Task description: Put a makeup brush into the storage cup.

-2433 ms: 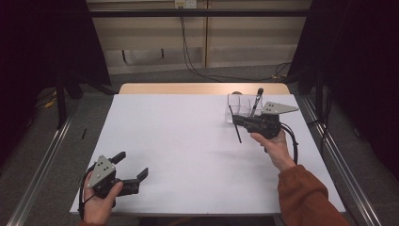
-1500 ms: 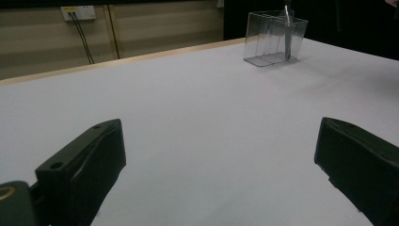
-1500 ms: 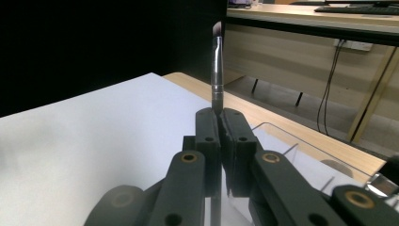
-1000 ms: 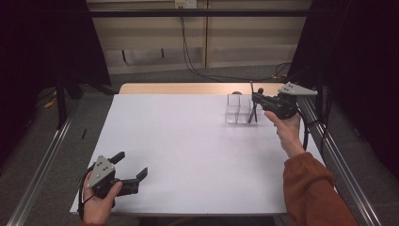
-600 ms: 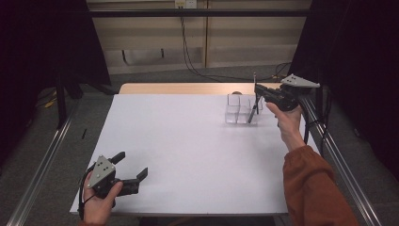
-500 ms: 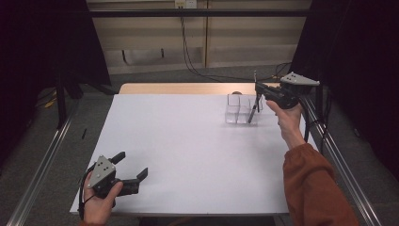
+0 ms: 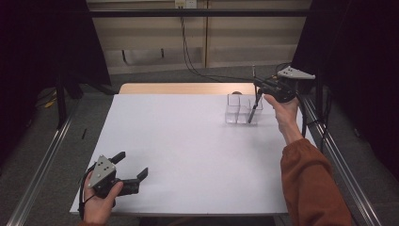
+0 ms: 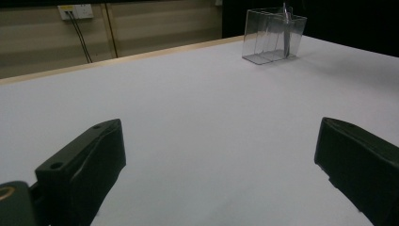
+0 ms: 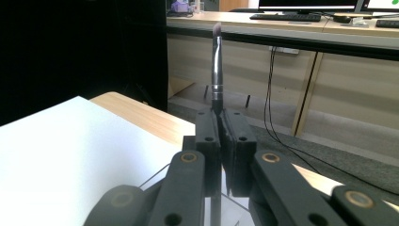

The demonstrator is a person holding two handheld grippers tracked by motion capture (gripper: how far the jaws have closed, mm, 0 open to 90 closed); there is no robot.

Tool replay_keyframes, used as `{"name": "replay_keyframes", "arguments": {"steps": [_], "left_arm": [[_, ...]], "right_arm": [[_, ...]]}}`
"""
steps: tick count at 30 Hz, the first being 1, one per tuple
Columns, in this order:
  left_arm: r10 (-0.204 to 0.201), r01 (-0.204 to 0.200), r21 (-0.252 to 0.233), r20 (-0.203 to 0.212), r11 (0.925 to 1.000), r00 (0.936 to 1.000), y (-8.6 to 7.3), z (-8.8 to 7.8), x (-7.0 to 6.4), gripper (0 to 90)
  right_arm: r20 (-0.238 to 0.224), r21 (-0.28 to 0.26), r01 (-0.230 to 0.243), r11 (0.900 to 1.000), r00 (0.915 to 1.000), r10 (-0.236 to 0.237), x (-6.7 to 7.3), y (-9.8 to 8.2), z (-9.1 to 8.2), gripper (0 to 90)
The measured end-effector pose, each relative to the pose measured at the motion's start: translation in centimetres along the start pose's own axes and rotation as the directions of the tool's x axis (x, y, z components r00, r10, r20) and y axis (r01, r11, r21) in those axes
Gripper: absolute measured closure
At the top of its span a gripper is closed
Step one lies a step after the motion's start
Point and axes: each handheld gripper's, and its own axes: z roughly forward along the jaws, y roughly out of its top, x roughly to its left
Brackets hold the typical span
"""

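A clear plastic organizer box (image 7: 240, 109) with compartments stands at the far right of the white table (image 7: 188, 146); in the left gripper view the box (image 8: 270, 35) is far off. My right gripper (image 7: 258, 89) is shut on a thin dark makeup brush (image 7: 254, 106), held upright with its lower end down in the box's right end. In the right gripper view the brush (image 9: 216, 66) rises bristles-up from between the shut pads (image 9: 207, 136). My left gripper (image 7: 129, 169) rests open at the table's near left corner, with nothing between its fingers (image 8: 87, 165).
Metal frame rails (image 7: 42, 160) run along both sides of the table. A wooden strip (image 7: 174, 88) edges its far side, with cables (image 7: 193, 56) on the floor behind. A desk with keyboards (image 9: 301, 16) stands beyond in the right gripper view.
My right hand carried the brush right and toward the far edge, then brought it back a little over the box's right end. The left gripper stayed still.
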Motion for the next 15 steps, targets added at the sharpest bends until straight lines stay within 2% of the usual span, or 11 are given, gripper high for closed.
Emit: {"name": "replay_keyframes", "arguments": {"steps": [5, 15], "left_arm": [[0.001, -0.001, 0.001, 0.0, 1.0, 1.0, 0.0, 0.0, 0.0, 2.3], [0.002, -0.002, 0.0, 0.005, 1.0, 1.0, 0.0, 0.0, 0.0, 2.4]], "right_arm": [[0.025, 0.015, 0.004, 1.0, 0.9997, -0.005, -0.5, -0.4, 0.3, 86.5], [0.045, 0.006, 0.002, 1.0, 0.999, -0.003, -1.0, -1.1, 0.5, 86.6]]}}
